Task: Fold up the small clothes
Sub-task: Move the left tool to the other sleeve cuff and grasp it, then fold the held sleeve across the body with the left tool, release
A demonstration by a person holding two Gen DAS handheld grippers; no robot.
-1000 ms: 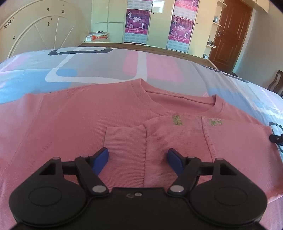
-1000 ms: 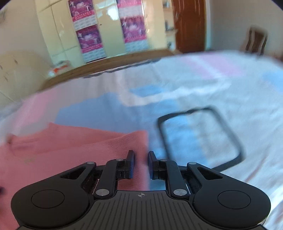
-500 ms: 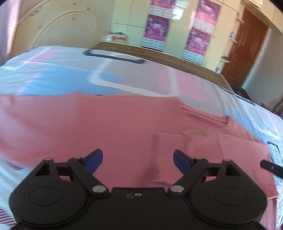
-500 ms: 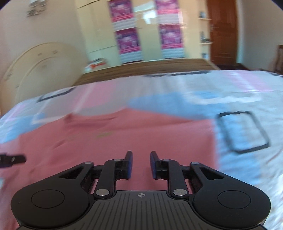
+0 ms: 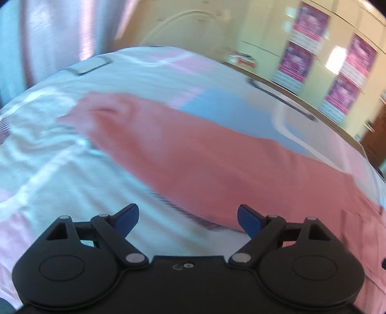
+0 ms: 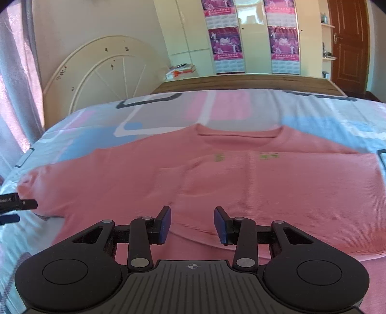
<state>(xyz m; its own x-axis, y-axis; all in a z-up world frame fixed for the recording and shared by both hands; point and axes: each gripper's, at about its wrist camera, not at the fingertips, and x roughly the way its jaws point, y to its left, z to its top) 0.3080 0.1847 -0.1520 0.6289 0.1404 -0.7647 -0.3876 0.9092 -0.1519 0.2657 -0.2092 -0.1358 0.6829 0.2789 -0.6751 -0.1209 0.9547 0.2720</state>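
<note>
Pink shirt (image 6: 241, 183) lies sideways, collar away; both hand-held grippers (image 5: 187, 217) (image 6: 192, 223) spread, empty.

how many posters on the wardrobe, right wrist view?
4: upper left, lower left, upper right, lower right. The top pair is cut off by the frame edge, so more may be hidden.

Pale yellow wardrobe (image 6: 193, 36) with purple posters (image 6: 225, 39), brown door (image 6: 349, 43), arched cream headboard (image 6: 103, 72), pink curtain (image 6: 12, 96).

right tongs (image 6: 192, 224): parted, empty | pink shirt (image 6: 241, 183): flat on bedspread (image 6: 168, 113), one sleeve folded in
</note>
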